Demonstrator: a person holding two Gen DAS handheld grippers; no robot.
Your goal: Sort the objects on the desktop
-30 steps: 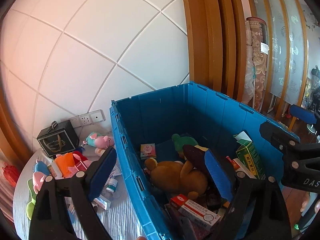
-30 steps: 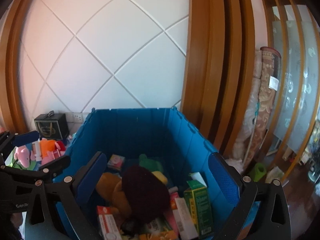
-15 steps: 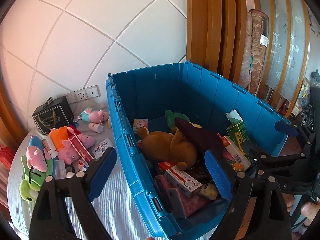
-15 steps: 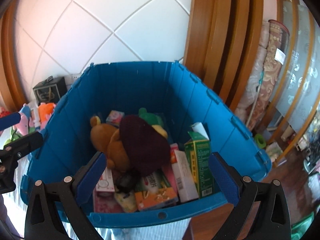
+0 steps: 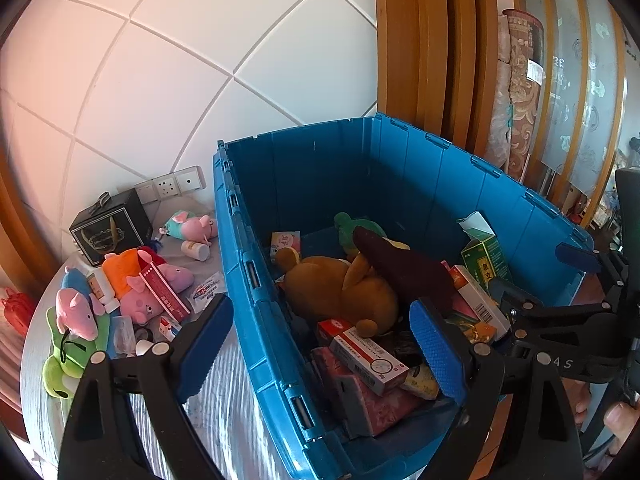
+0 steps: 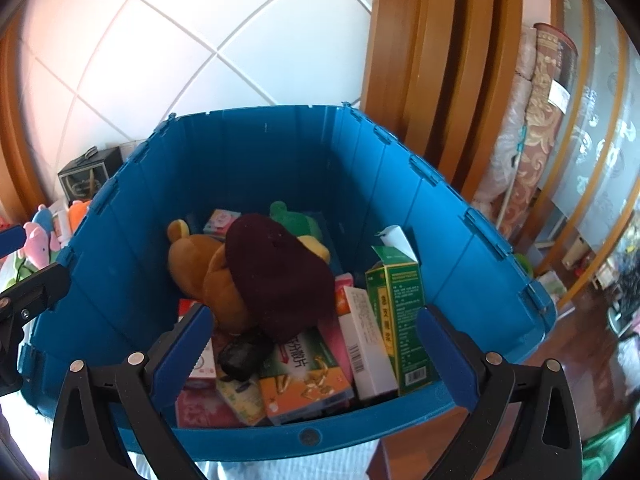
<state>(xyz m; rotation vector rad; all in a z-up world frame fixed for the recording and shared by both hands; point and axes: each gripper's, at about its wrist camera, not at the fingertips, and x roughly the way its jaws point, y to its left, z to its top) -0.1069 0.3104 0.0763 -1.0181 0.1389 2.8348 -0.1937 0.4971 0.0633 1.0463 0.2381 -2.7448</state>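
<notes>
Leaning upright, green box [image 6: 400, 312], bin [image 6: 256, 152]

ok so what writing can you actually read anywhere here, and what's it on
"A S": white letters on the black right gripper body, rest cut off.
"急支": green box in the blue crate; further characters unclear.
Orange-and-green box: large Chinese characters, too tilted to read.
Other boxes, barcodes: too small.
</notes>
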